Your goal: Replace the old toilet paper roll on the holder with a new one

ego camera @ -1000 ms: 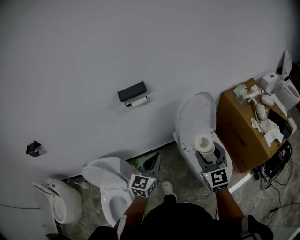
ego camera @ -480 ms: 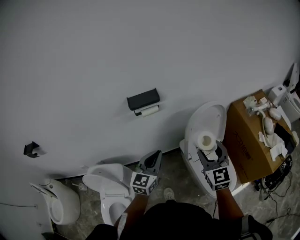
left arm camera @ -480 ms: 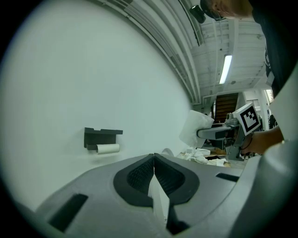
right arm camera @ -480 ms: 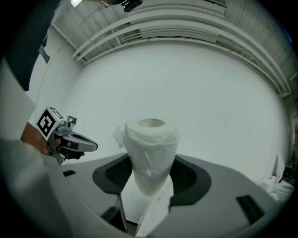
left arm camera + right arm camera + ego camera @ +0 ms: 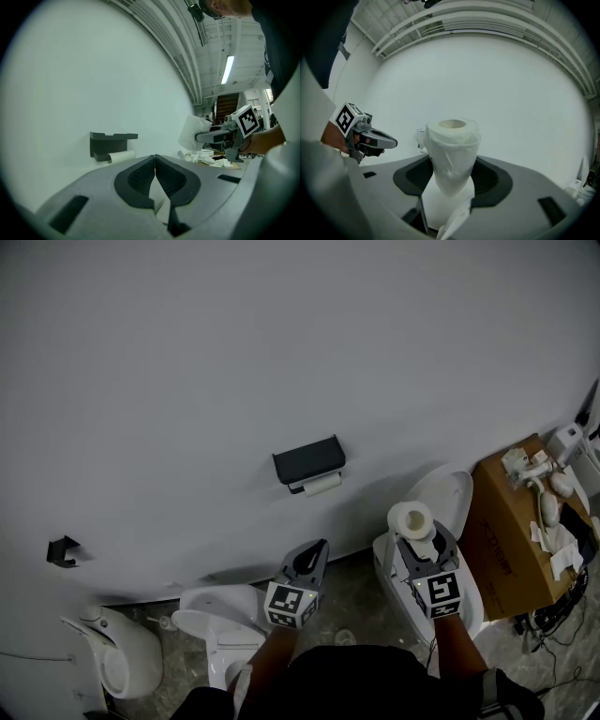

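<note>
A dark wall-mounted holder point(image 5: 308, 461) carries a thin, nearly used-up roll point(image 5: 322, 484) under its shelf; both also show in the left gripper view, holder point(image 5: 112, 143) and old roll point(image 5: 121, 156). My right gripper point(image 5: 419, 545) is shut on a new white roll point(image 5: 412, 520), upright between its pads point(image 5: 452, 157), with a loose tail of paper hanging down. My left gripper point(image 5: 310, 559) is shut with nothing in it, its pads meeting point(image 5: 155, 176). Both grippers hover short of the wall, below and to the right of the holder.
A white toilet point(image 5: 445, 521) with raised lid stands below the right gripper. A second toilet point(image 5: 220, 624) and a urinal point(image 5: 117, 657) lie to the left. A cardboard box point(image 5: 525, 521) with bits on top stands at right. A small dark hook point(image 5: 64, 549) is on the wall.
Both grippers have moved forward toward the wall and the holder, the right one carrying the new roll along. The holder now sits closer and lower in the head view.
</note>
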Available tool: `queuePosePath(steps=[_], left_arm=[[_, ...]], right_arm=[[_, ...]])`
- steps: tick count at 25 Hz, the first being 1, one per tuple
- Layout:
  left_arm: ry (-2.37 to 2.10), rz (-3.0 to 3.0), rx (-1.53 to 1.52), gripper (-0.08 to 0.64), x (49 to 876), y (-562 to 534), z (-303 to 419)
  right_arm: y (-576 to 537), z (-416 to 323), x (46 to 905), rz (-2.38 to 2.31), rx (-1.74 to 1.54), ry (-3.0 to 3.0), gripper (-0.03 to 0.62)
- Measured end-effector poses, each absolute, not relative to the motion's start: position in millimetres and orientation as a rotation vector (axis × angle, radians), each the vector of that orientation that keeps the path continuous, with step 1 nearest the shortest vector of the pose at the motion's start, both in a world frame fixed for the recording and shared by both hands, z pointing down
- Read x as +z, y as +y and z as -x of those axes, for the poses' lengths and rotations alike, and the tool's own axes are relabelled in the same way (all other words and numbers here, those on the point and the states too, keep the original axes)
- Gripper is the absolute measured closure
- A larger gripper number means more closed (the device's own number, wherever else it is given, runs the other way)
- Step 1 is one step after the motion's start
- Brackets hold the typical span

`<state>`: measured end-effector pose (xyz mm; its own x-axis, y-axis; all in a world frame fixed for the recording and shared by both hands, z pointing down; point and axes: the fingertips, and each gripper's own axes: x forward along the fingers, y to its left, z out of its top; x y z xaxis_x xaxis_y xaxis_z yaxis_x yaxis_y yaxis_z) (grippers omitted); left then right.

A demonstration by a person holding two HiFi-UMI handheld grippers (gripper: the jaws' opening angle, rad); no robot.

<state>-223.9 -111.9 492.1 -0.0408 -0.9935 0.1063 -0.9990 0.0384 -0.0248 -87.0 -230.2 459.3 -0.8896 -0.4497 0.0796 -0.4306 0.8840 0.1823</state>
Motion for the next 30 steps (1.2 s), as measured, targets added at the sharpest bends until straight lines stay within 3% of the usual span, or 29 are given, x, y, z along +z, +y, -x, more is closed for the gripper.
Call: queuePosePath(steps=[12, 19, 30], left_arm=[[-2.308, -2.092, 0.265, 0.552, 492.2, -137.5, 259.6], [-2.454, -1.938, 0.558, 0.547, 490.6, -163.2, 279.2], [-2.456, -1.765, 1.292, 0.349, 508.8, -210.4, 301.8]], right_arm=[[-252.5, 132.5, 465.3, -0.595, -0.216, -2.942, 0.348], [-278.7, 151.0, 462.0, -0.484, -0.219, -2.963, 0.348], [-301.7, 166.9, 475.3, -0.32, -0.217, -2.958, 0.348]])
